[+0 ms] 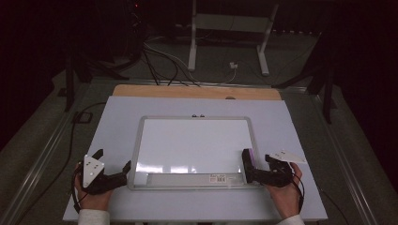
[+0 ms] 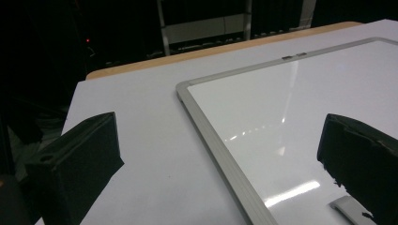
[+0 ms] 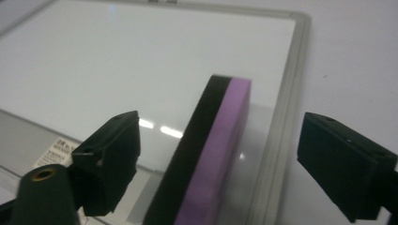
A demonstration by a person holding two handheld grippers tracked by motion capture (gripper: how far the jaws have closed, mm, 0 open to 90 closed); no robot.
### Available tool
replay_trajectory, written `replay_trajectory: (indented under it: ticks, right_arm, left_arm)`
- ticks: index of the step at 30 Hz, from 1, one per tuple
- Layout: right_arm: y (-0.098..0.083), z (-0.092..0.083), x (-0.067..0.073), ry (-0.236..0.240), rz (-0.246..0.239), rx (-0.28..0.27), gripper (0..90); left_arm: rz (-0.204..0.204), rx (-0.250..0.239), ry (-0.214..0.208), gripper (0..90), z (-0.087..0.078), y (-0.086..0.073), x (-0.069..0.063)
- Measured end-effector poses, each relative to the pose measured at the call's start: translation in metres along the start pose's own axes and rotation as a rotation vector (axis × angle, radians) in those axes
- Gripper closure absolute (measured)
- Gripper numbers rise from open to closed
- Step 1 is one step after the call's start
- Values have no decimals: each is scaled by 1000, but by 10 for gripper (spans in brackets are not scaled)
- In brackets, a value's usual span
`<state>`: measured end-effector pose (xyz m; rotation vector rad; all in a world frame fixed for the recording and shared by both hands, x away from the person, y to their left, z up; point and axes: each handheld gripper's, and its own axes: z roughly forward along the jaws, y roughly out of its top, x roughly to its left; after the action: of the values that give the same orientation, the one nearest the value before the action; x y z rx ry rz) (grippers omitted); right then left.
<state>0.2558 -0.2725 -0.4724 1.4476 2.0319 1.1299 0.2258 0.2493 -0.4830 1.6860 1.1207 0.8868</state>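
A white-surfaced whiteboard point(image 1: 192, 140) with a silver frame lies flat on the table. A purple and black eraser point(image 1: 247, 161) stands on edge on the board's near right corner. My right gripper point(image 1: 251, 171) is open around the eraser point(image 3: 211, 154); in the right gripper view point(image 3: 220, 136) there is a gap between it and each jaw. My left gripper point(image 1: 112, 161) is open and holds nothing, at the board's near left corner. In the left gripper view point(image 2: 220, 136) its jaws straddle the board's left frame edge point(image 2: 216, 145).
The board rests on a white tabletop point(image 1: 117, 117) with a wooden strip point(image 1: 197, 92) along the far edge. A silver tray with a label sticker point(image 1: 219, 178) runs along the board's near side. Cables and a white stand point(image 1: 192, 42) sit on the dark floor beyond.
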Motion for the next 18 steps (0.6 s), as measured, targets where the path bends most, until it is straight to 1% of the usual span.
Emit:
replay_trajectory:
  ticks: [3, 4, 6, 7, 8, 12, 14, 16, 18]
  right_arm:
    - [-1, -6, -6, -10, 6, -42, 86]
    - [-2, -8, -9, -10, -2, -55, 73]
    - [-3, -11, -12, -31, -28, -69, 28]
    - [-4, -13, -15, -42, -35, -75, 25]
    - [-6, -15, -18, -47, -35, -87, 25]
    - [-9, -22, -30, -31, -11, -157, 19]
    - [-11, -25, -36, -36, -15, -192, 19]
    - [-15, -27, -41, -45, -30, -232, 16]
    - [-20, -27, -46, -36, -30, -259, 16]
  left_arm:
    - [-2, -7, -4, 7, -1, 0, 0]
    - [-3, -14, -8, 7, -2, 0, 1]
    - [-5, -25, -13, 7, -2, 1, 1]
    - [-5, -28, -18, 6, -3, 1, 1]
    - [-6, -28, -21, 6, -3, 1, 2]
    - [-1, -32, -34, 6, -4, 1, 2]
    - [-3, -39, -40, 6, -5, 2, 2]
    - [-18, -49, -51, 6, -6, 2, 4]
    - [-47, -62, -60, 6, -7, 1, 7]
